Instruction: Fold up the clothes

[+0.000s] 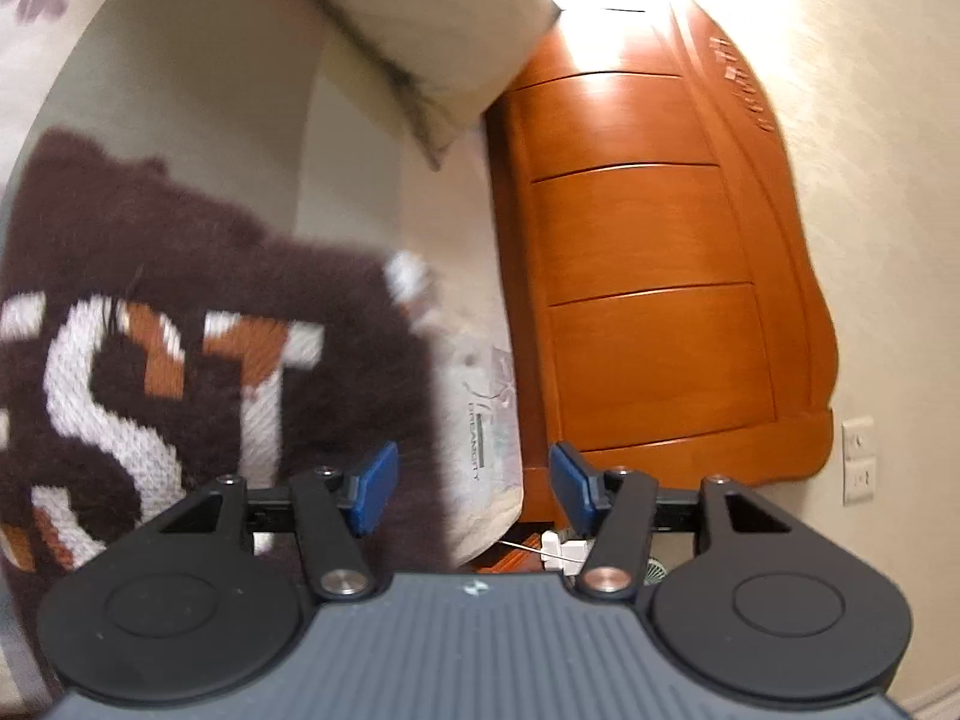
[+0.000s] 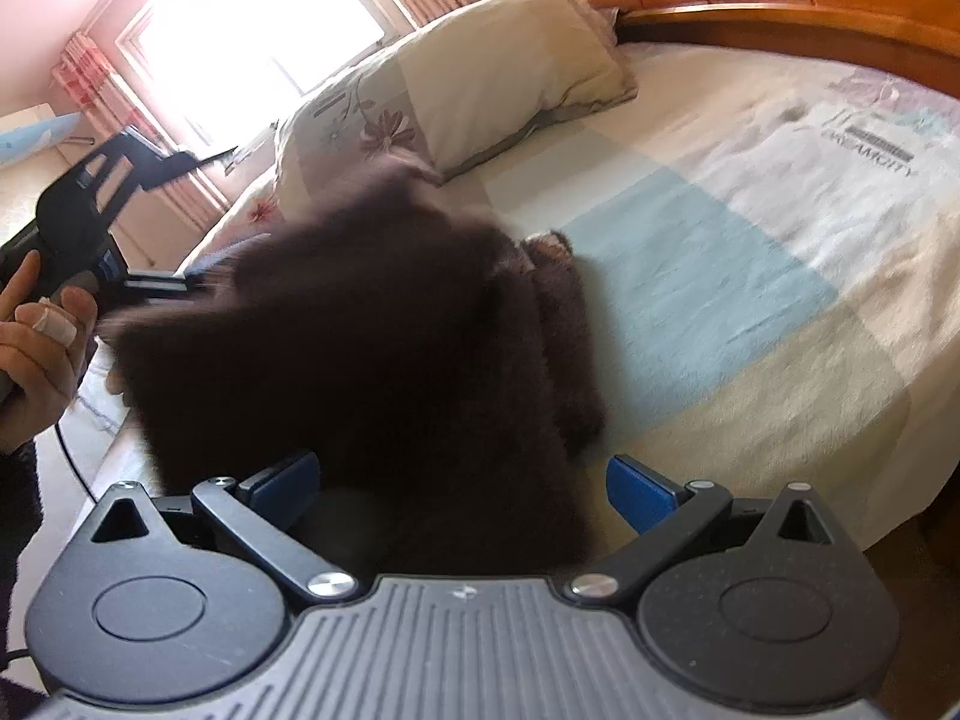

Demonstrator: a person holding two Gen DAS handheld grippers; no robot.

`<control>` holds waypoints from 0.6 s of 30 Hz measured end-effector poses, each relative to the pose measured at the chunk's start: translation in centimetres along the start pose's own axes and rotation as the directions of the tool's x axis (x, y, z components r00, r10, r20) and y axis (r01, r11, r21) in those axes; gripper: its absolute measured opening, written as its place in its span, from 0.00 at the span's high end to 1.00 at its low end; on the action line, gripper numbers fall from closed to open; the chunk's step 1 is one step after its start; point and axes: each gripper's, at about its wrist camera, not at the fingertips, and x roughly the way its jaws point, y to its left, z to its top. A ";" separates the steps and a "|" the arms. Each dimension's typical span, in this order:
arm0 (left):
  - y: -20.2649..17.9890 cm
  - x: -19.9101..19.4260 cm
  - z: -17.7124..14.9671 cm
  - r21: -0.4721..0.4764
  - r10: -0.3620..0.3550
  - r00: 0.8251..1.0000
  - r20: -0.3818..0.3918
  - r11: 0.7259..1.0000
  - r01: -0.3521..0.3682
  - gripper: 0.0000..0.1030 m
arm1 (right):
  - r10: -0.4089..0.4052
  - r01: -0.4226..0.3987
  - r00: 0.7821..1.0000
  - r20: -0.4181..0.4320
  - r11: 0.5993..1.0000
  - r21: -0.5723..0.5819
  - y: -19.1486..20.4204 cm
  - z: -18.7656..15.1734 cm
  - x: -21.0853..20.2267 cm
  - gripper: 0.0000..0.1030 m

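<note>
A fluffy dark brown sweater point(image 1: 198, 252) with white and orange letters lies on the bed, filling the left of the left wrist view. My left gripper point(image 1: 474, 486) is open; the sweater's right edge reaches in between its blue pads point(image 1: 375, 486), and neither pad presses on it. In the right wrist view the same sweater point(image 2: 372, 360) shows as a blurred dark heap. My right gripper point(image 2: 462, 486) stands wide open around its near end, with a small gap at the right pad point(image 2: 642, 492). A hand point(image 2: 36, 348) holds the left gripper point(image 2: 192, 279) at the heap's left edge, fingertips partly hidden.
The bed's pale patchwork sheet point(image 2: 750, 240) spreads to the right of the sweater. A floral pillow point(image 2: 498, 78) lies at the head, against an orange wooden headboard point(image 1: 648, 300). A bright window point(image 2: 258, 18) is behind. A wall socket point(image 1: 858, 459) sits beside the headboard.
</note>
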 end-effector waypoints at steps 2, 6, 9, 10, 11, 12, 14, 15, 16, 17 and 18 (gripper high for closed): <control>-0.5 -0.6 -0.2 0.069 0.034 0.999 0.000 0.997 -0.034 0.34 | 0.006 -0.006 1.000 -0.022 1.000 -0.005 -0.2 -0.2 -0.4 0.00; 0.1 -1.8 -1.4 0.178 0.127 0.992 -0.007 0.976 -0.124 0.32 | 0.048 -0.047 0.998 -0.044 0.998 0.033 -0.9 -0.4 -1.3 0.00; 1.1 -2.6 -2.8 0.260 0.229 0.973 -0.014 0.941 -0.217 0.32 | 0.128 -0.122 0.991 -0.049 0.986 0.116 -1.4 -0.1 -1.2 0.00; 1.4 -3.1 -3.3 0.286 0.261 0.965 -0.013 0.926 -0.247 0.31 | 0.155 -0.146 0.986 -0.058 0.980 0.137 -1.4 0.1 -1.0 0.00; 1.7 -3.6 -4.0 0.315 0.295 0.955 -0.011 0.908 -0.277 0.31 | 0.181 -0.168 0.981 -0.070 0.973 0.157 -1.2 0.3 -0.7 0.00; 1.9 -4.1 -4.7 0.349 0.328 0.944 -0.009 0.886 -0.305 0.31 | 0.191 -0.176 0.978 -0.087 0.971 0.160 -0.9 0.5 -0.3 0.00; 2.2 -4.9 -5.7 0.403 0.387 0.922 0.006 0.843 -0.357 0.31 | 0.180 -0.164 0.977 -0.117 0.978 0.132 0.0 1.1 0.1 0.00; 2.2 -5.3 -6.1 0.425 0.410 0.912 0.015 0.823 -0.377 0.31 | 0.165 -0.154 0.979 -0.120 0.983 0.098 0.7 1.5 0.1 0.00; 2.1 -5.6 -6.4 0.446 0.428 0.903 0.022 0.804 -0.392 0.31 | 0.154 -0.147 0.981 -0.122 0.987 0.063 1.4 1.9 0.0 0.00; 2.0 -5.9 -6.7 0.465 0.439 0.898 0.027 0.789 -0.400 0.30 | 0.152 -0.149 0.981 -0.121 0.988 0.039 2.0 2.4 -0.2 0.00; 1.9 -6.1 -7.0 0.483 0.447 0.894 0.029 0.777 -0.404 0.29 | 0.157 -0.156 0.981 -0.113 0.988 0.018 2.6 2.8 -0.4 0.00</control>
